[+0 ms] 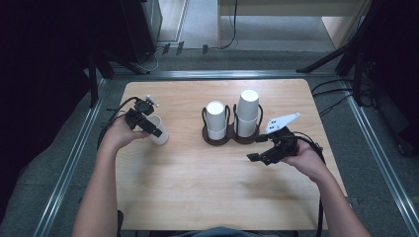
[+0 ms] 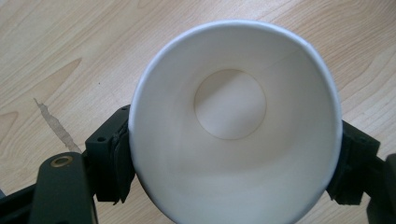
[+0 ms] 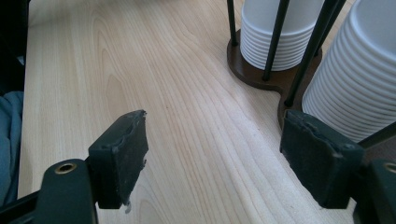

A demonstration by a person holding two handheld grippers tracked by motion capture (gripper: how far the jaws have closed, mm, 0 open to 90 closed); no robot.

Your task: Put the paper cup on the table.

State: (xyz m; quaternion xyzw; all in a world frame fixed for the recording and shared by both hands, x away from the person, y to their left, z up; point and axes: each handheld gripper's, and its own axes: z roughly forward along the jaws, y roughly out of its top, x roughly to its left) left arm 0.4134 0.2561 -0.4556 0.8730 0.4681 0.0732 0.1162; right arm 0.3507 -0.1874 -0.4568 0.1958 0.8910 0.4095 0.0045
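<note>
Left gripper, at 9 o'clock on the wooden table, is clamped on a single white paper cup. In the left gripper view the cup sits mouth toward the camera, its round base visible deep inside, one black jaw pressed against each side of the wall just under the rim. Cup stands upright on the table surface, well apart from the holder.

Centre, about 12 o'clock: dark brown two-bay cup holder with thin black upright rods. Left bay holds a shorter stack of white cups; right bay holds a taller stack. Both stacks upside down, bases up.

Right gripper, at 3 o'clock, held just right of the holder, grey three-cornered plate on top. In the right gripper view its jaws stand wide apart, nothing between them but bare table; holder base and the ribbed rims of both stacks lie ahead at 1 o'clock
</note>
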